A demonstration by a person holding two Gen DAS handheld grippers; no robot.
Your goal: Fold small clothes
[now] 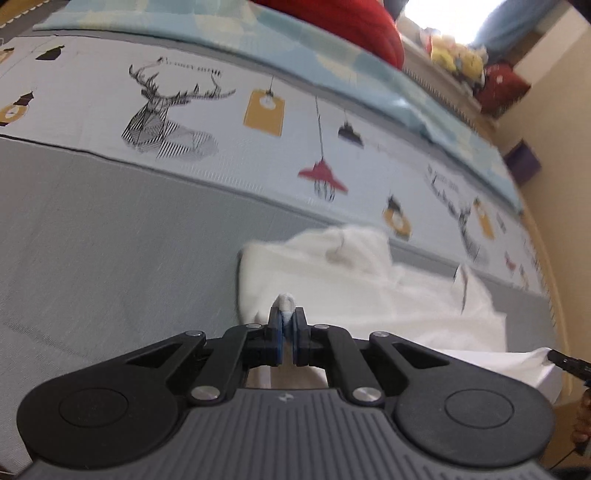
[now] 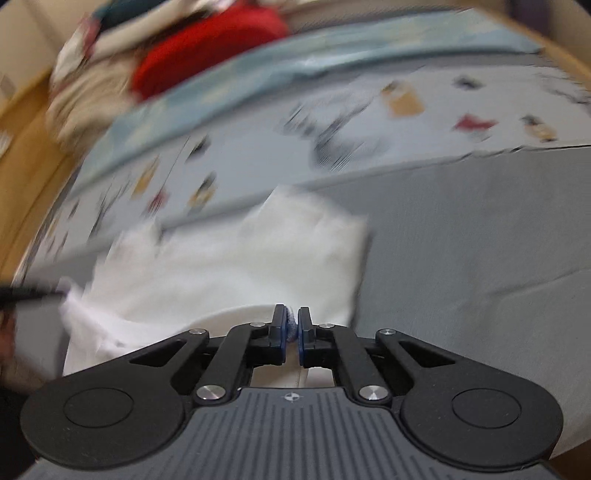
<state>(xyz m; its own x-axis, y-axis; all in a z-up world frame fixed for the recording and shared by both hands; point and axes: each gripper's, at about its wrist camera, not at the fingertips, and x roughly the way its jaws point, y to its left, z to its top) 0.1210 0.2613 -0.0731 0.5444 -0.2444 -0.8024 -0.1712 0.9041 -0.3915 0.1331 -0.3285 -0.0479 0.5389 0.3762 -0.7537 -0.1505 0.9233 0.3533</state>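
Bed: is being covered by a grey sheet bordered with a printed band of deer and lamp motifs. Blue patterned blanket and red cushion are being kept along the far edge.

White garment: is being spread, rumpled, on the grey sheet.

Left gripper: jaws are being clenched on a garment fold.

Right gripper: jaws are being clenched on a garment edge.

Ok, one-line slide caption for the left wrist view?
Left gripper shut on a pinch of the white garment, which lies rumpled on the grey bedsheet below a deer-and-lamp print.
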